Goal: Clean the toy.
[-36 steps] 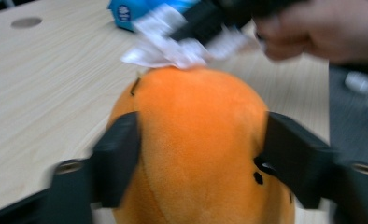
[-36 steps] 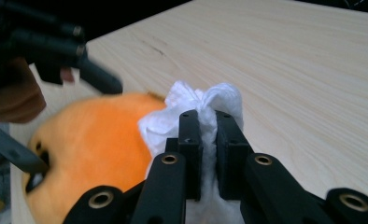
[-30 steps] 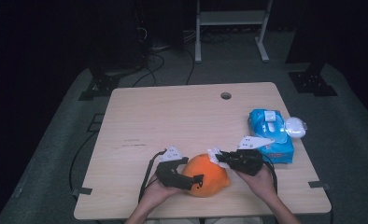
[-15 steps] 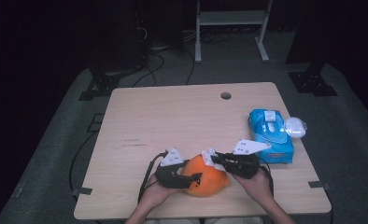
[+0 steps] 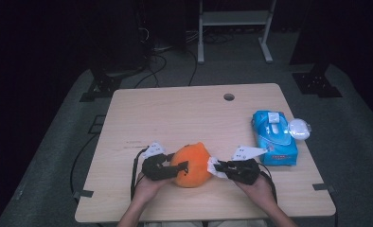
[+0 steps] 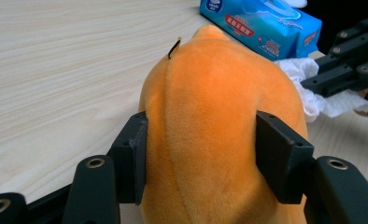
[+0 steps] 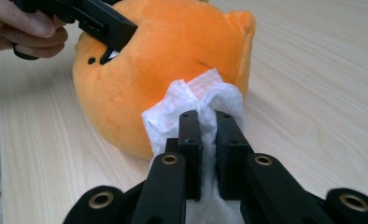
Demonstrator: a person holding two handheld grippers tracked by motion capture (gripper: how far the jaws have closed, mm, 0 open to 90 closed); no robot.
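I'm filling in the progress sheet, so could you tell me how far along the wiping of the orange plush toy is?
Done: the left gripper, jaws just closed, clamps the orange plush toy; the right gripper holds a white wipe. In hand: wipe touching the toy's side. Left: the wiping itself, probably.

Dark room; grey floor (image 5: 57,142); wooden table (image 5: 184,113)

One orange plush toy (image 5: 191,164), one white tissue (image 7: 191,105), one blue wipes pack (image 5: 273,137), possibly one white lid (image 5: 299,128).
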